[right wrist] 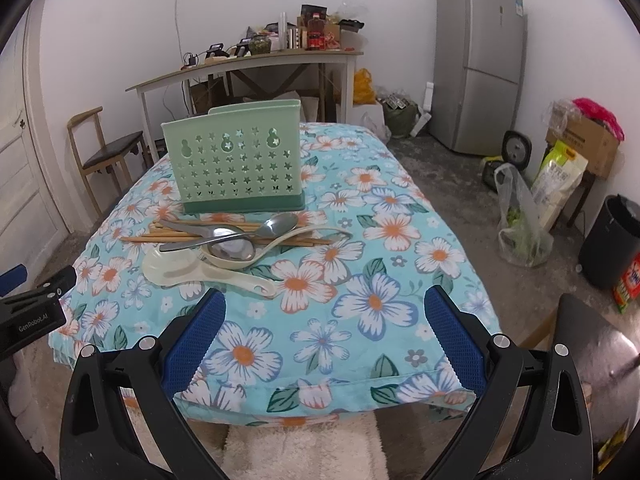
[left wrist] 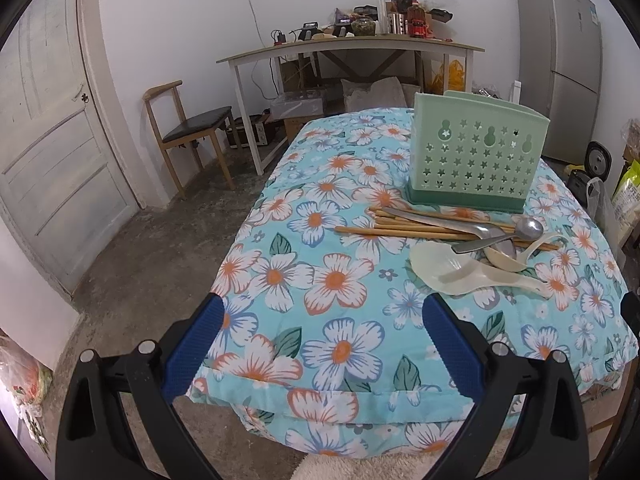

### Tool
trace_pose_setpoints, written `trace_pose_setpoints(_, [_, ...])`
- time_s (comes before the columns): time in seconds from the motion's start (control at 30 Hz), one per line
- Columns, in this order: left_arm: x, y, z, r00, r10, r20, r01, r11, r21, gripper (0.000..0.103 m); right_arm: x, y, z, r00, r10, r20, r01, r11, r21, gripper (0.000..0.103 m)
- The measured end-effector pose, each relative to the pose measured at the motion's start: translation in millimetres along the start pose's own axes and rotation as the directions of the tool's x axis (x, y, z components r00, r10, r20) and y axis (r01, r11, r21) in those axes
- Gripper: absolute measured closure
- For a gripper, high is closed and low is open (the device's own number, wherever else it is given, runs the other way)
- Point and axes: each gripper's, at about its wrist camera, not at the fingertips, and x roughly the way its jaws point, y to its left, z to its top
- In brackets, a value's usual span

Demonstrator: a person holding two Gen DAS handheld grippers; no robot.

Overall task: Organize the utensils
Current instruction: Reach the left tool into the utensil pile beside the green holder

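- The left tongs (left wrist: pixel 322 322) fill the bottom of the left wrist view, blue pads spread wide apart with nothing between them, only flowered cloth showing through the gap. They hang over the near edge of the table (left wrist: pixel 280 272), well short of the utensils, which reads as a ready pose before the first reach.
- The right tongs (right wrist: pixel 324 318) sit at the bottom of the right wrist view in the same way: apart, empty, above the near cloth edge. The black body of the left tool pokes in at the left edge of that view, so the two are held side by side.
- Just beyond the right tongs, left of centre in that view, lies the pale rice paddle (right wrist: pixel 176 266), its handle pointing toward the lower right; it is the nearest piece and probably the easiest first pick.
- Behind it the heap: a cream ladle (right wrist: pixel 240 258) with a metal spoon (right wrist: pixel 276 226) crossing it, all resting on a bundle of wooden chopsticks (right wrist: pixel 176 234) lying sideways. Being piled, the upper pieces likely need lifting first.
- Touching or just behind the chopsticks, in the upper middle, stands the green holder (right wrist: pixel 238 166), upright on its darker base, perforated with stars, apparently empty. Its open top faces up, so utensils would drop in handle-down or bowl-down from above.
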Motion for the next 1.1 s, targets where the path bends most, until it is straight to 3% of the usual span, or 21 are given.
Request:
trace_pose_setpoints(0.2, [13,-4,1,1.0,0.002,-0.015,-0.002,1.0,0.018,0.006,24,0,-3,0.998,0.036,-0.05,-0.034,0.999,0.03,0.008])
trace_pose_setpoints(0.4, [30,-10,3,0.999,0.002,-0.042,0.0,0.999,0.043,0.006,73,19,-16,0.985,0.108,-0.135,-0.107,0.994,0.015,0.008])
trace_pose_setpoints(0.5, [40,-12,2,0.998,0.003,-0.058,0.001,0.998,0.058,0.006,94,31,-30,0.982,0.102,-0.16,-0.108,0.994,-0.028,0.008])
trace_pose_setpoints(0.6, [50,-14,2,0.997,0.003,-0.075,0.003,0.997,0.071,0.006,95,39,-41,0.992,0.075,-0.105,-0.085,0.993,-0.087,0.008])
trace_pose_setpoints(0.77, [62,-16,6,0.997,-0.027,-0.077,0.032,0.997,0.072,0.006,95,37,-48,0.994,0.085,-0.066,-0.089,0.993,-0.074,0.008])
trace_pose_setpoints(1.1, [60,-36,23,0.988,-0.154,0.027,0.148,0.978,0.144,0.006,92,34,-51,0.995,0.086,-0.045,-0.088,0.994,-0.065,0.008])
